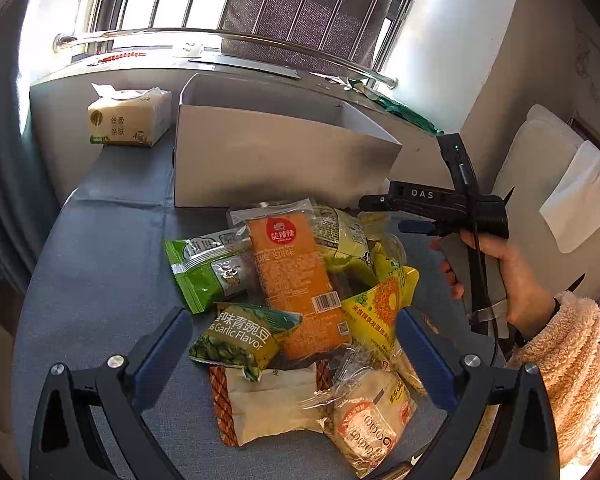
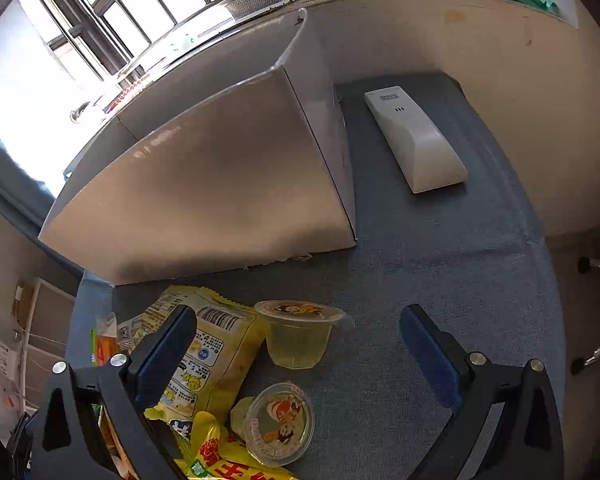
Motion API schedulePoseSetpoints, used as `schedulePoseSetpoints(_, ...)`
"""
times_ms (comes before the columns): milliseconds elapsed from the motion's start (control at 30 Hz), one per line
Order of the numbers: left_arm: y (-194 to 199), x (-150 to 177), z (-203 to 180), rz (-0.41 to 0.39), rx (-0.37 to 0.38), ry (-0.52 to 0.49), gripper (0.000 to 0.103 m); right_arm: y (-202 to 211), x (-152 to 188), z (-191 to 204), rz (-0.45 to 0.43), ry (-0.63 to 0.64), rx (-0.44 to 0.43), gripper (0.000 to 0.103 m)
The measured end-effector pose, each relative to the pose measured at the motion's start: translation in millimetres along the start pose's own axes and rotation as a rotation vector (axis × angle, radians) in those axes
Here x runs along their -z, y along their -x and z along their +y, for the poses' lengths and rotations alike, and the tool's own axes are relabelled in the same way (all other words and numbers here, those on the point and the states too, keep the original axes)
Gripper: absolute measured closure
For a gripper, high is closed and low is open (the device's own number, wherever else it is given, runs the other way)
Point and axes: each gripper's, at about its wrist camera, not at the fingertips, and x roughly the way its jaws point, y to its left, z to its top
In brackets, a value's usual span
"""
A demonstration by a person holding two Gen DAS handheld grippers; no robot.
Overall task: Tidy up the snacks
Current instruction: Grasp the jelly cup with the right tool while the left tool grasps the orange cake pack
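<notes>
Blue table point(image 1: 100, 264), jumbled bright snack packets point(image 1: 296, 280).

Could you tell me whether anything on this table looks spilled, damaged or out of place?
Nothing looks spilled. One jelly cup lies tipped on its side beside an upright one, and the white box's bottom edge looks slightly frayed.

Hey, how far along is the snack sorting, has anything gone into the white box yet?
Nothing looks done: what shows of the white box interior is bare. In hand: nothing; the left gripper and right gripper are both open, hovering over the snacks. Left: the whole pile, including the orange packet, garlic pea bag and two jelly cups.
</notes>
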Motion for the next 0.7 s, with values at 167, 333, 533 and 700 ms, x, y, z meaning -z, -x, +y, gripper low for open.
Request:
schedulePoseSetpoints(167, -9, -5, 5, 0.015, -0.001, 0.020, 0.000, -9, -2, -1, 0.010, 0.024, -0.023, 0.052)
schedulePoseSetpoints(333, -25, -11, 4, 0.054, -0.007, 0.037, 0.000, -1, 5, -1, -0.004, 0.033, -0.038, 0.053)
schedulePoseSetpoints(533, -56, -32, 0, 0.121, -0.011, 0.060, 0.000, 38, 14, 2, -0.083, 0.045, -0.098, 0.053)
schedulePoseSetpoints(700, -94, -42, -5, 0.213, -0.076, 0.087, 0.000, 80, 38, 14, -0.145, 0.090, -0.126, 0.052)
